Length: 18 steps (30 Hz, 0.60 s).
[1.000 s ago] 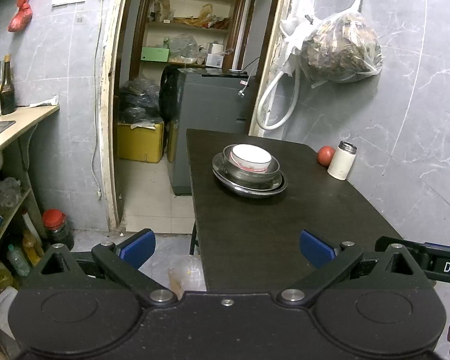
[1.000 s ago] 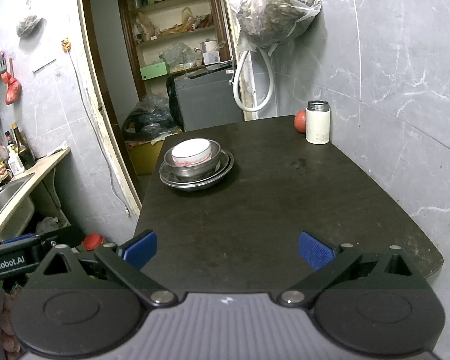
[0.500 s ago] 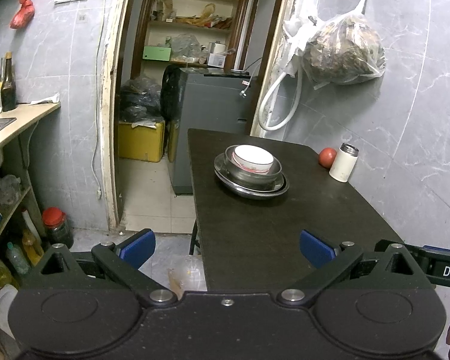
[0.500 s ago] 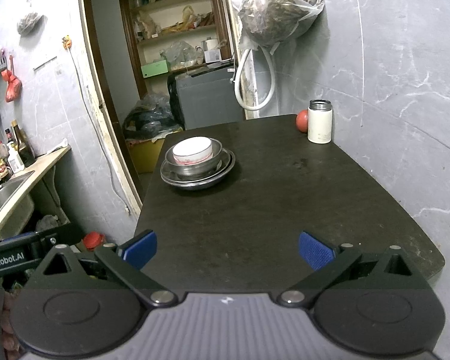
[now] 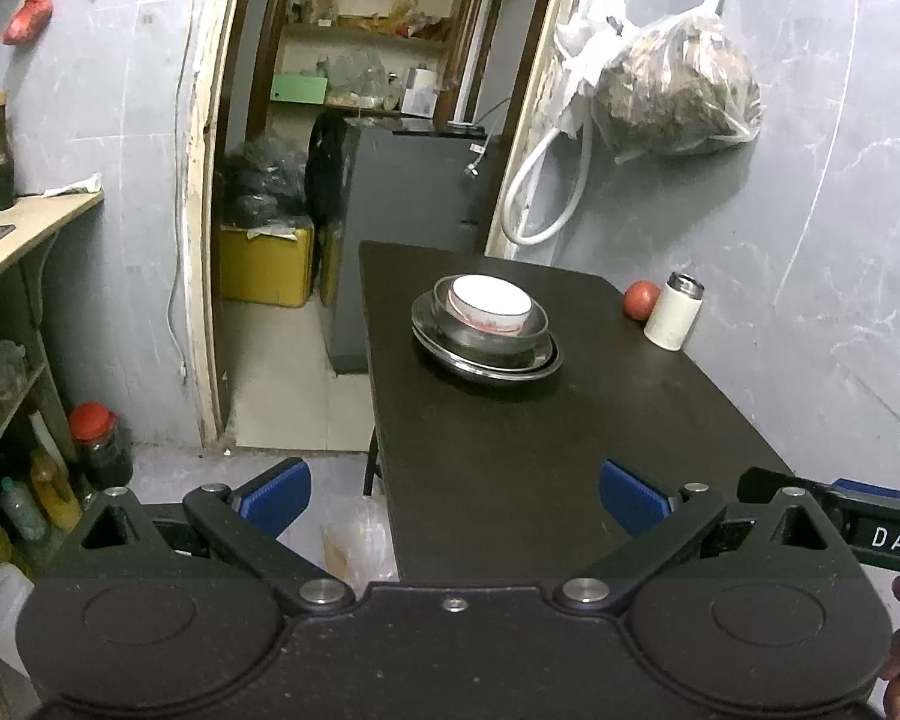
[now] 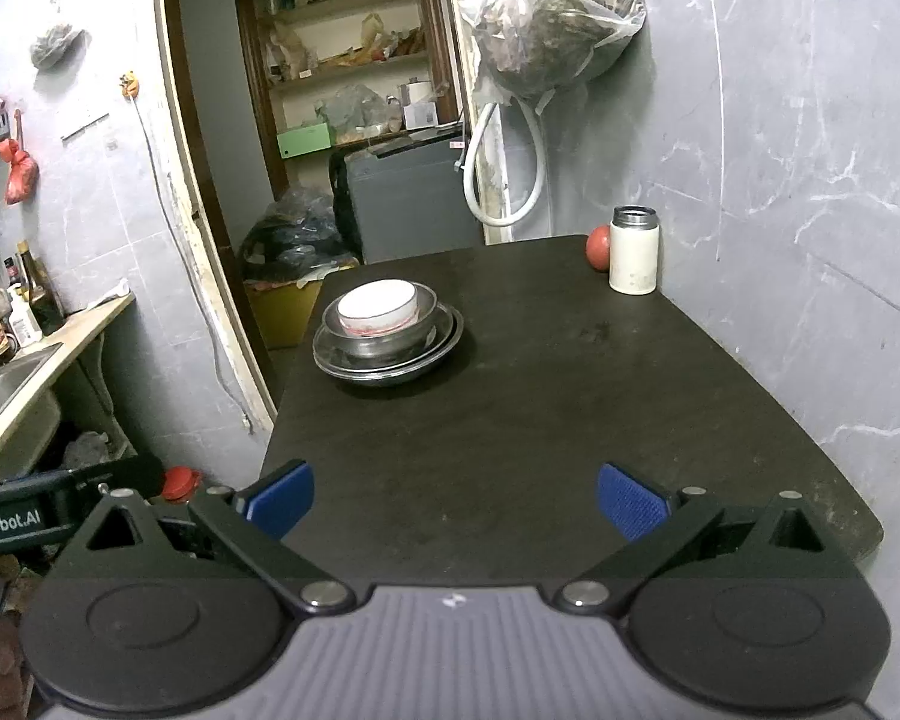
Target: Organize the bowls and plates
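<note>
A white bowl [image 5: 489, 302] [image 6: 378, 306] sits nested in a steel bowl [image 5: 486, 336] [image 6: 384, 336], which rests on steel plates [image 5: 492, 363] [image 6: 390, 363] at the far left part of the dark table [image 5: 510, 450] [image 6: 540, 420]. My left gripper [image 5: 453, 498] is open and empty, held back over the table's near left edge. My right gripper [image 6: 456, 498] is open and empty too, above the near end of the table. Both are well short of the stack.
A white flask [image 5: 673, 319] [image 6: 633, 258] and a red fruit [image 5: 640, 300] [image 6: 597, 247] stand by the right wall. A doorway [image 5: 354, 180] with a dark appliance lies beyond the table. A counter with a sink [image 6: 12, 384] and bottles is at the left.
Both views have crept slightly toward the table and tilted a little. The stack of bowls and plates has not moved, and both grippers stay open.
</note>
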{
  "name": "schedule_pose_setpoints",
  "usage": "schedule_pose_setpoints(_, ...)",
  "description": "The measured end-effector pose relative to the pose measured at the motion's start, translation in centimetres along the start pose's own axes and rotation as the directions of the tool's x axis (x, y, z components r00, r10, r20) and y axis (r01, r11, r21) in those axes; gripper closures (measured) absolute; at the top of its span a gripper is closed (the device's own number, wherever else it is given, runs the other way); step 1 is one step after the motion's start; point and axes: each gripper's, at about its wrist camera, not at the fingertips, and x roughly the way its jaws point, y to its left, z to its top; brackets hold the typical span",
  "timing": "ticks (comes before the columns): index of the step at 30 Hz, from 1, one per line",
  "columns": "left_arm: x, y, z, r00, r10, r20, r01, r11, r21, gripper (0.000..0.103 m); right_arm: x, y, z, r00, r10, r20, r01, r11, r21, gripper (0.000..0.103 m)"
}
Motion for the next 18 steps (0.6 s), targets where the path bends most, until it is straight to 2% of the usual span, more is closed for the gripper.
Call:
schedule_pose_setpoints(3,-0.05,-0.15,-0.07,1.000,-0.005,0.002,0.005,1.000,0.001,0.001,0.01,-0.02,0.07,1.000,0.000,-0.001,0.000,1.000,0.000,0.000)
schedule_pose_setpoints(7,0.22,-0.44,-0.09,0.999,0.028,-0.024,-0.028,1.000,0.013,0.001,0.00,-0.06,0.07,1.000,-0.004,-0.001,0.004,1.000,-0.003,0.000)
schedule_pose_setpoints(18,0.24,-0.54,-0.18,0.999,0.027,-0.027,-0.026,1.000,0.015,0.001,0.08,-0.18,0.17,1.000,-0.008,-0.004,0.008,1.000,-0.006,0.000)
